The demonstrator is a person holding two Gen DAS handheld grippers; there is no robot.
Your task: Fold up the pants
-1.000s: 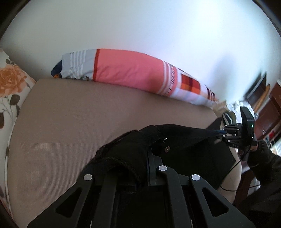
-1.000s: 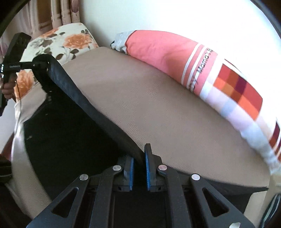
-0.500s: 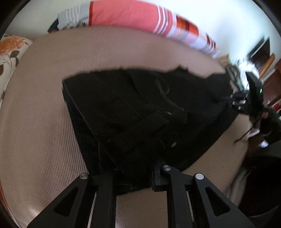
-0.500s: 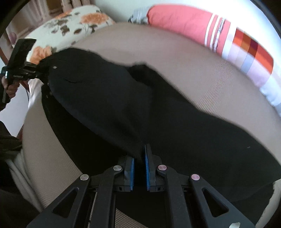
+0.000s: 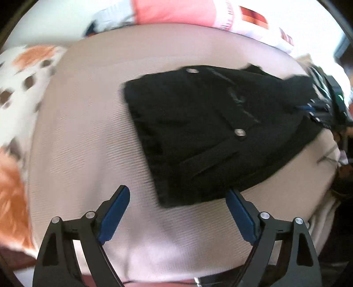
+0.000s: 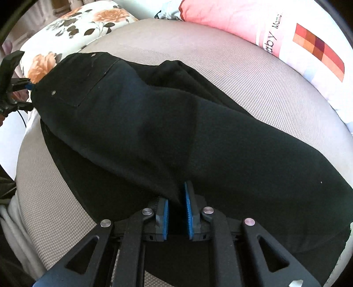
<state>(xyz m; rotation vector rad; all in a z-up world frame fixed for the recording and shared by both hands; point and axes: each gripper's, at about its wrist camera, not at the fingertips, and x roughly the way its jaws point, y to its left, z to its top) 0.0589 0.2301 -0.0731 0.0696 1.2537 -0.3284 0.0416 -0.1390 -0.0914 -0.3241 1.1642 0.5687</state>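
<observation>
Black pants [image 5: 209, 132] lie spread on the beige bed cover [image 5: 88, 143], with the waistband, rivets and pocket toward the left gripper. My left gripper [image 5: 177, 189] hovers just short of the waist corner. Its jaws are opening wide and grip nothing; the corner lies just past its tips. In the right wrist view the pants [image 6: 154, 121] run from the waist at far left to the leg at right. My right gripper [image 6: 176, 192] pinches a fold of the leg fabric between its blue pads, and its jaws are starting to open. It also shows as the other gripper [image 5: 326, 110] at the pants' far end.
A pink striped bolster [image 6: 242, 19] lies along the wall at the bed's far edge. A floral pillow [image 6: 72, 28] sits at the head end beside the waist. Bare bed cover [image 6: 242, 72] lies between the pants and the bolster. Furniture stands beyond the right end of the bed.
The pants went from hanging between both grippers to lying on the bed. My left gripper let go of the waist, opened wide and drew back. The right gripper came down still pinching the fabric.
</observation>
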